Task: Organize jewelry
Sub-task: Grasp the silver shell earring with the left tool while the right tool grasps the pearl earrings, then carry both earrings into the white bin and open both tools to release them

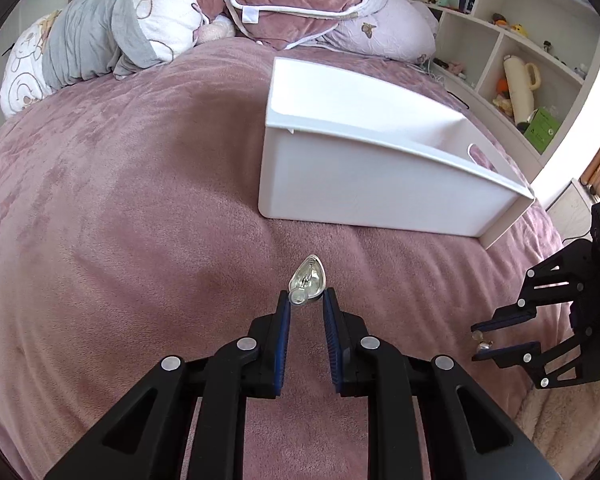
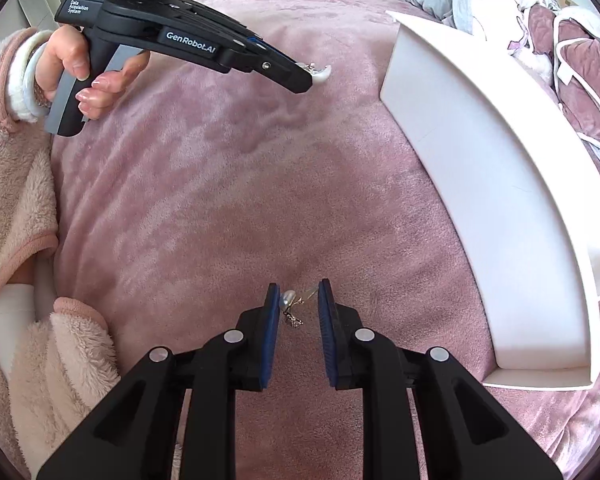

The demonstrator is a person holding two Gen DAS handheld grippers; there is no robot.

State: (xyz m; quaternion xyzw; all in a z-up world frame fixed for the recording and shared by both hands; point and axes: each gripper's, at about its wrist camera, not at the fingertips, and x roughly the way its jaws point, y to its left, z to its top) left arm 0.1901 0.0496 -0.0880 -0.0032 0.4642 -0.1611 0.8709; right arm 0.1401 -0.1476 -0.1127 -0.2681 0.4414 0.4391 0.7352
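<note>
Left tongs [image 1: 306, 298] pinch a silver teardrop earring [image 1: 307, 278]; right tongs [image 2: 299, 298] gape around a small pearl earring [image 2: 290, 302], white plastic bin [image 1: 364, 176] at one o'clock.

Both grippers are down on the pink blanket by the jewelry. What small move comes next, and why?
Probably shut the right gripper on the small silver earring with a pearl bead: it lies on the pink plush blanket between the open pads. The left gripper seems to pinch the silver teardrop earring already, near the white plastic bin.
</note>
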